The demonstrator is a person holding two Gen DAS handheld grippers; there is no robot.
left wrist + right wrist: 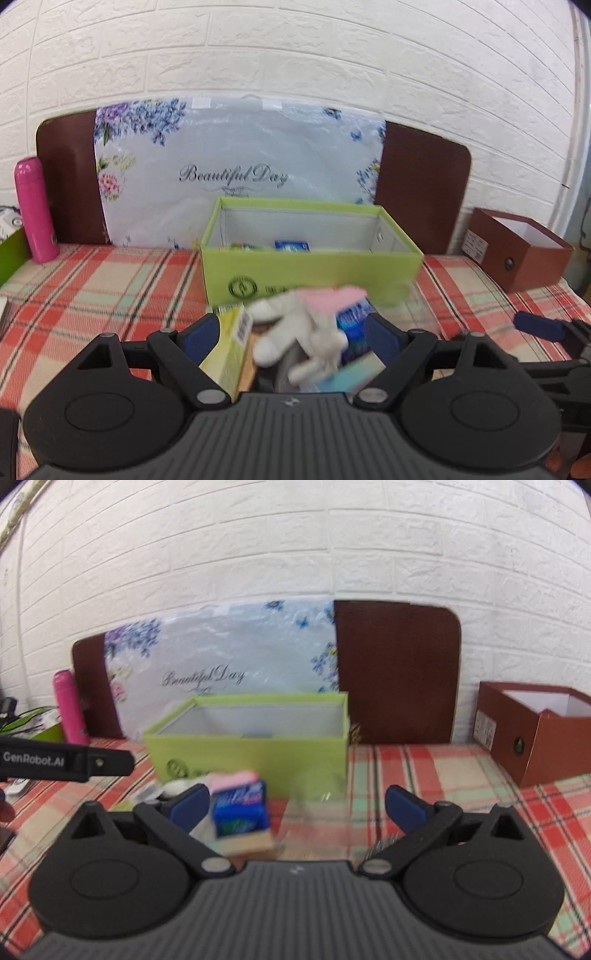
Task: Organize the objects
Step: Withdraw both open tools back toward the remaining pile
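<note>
An open green box (310, 275) stands on the plaid cloth, with a blue packet (291, 245) inside; it also shows in the right wrist view (251, 755). In front of it lies a pile: a white and pink plush toy (303, 328), a yellow-green carton (231, 347) and a blue packet (352, 325). My left gripper (291, 332) is open around this pile, the toy between its fingers. My right gripper (295, 805) is open and empty, with the blue packet (240, 810) by its left finger.
A pink bottle (35, 210) stands at the far left by the brown headboard (421, 184). A floral plastic bag (240, 170) leans behind the green box. An open brown box (517, 251) sits at the right. The right gripper's fingertip (539, 325) shows at the right edge.
</note>
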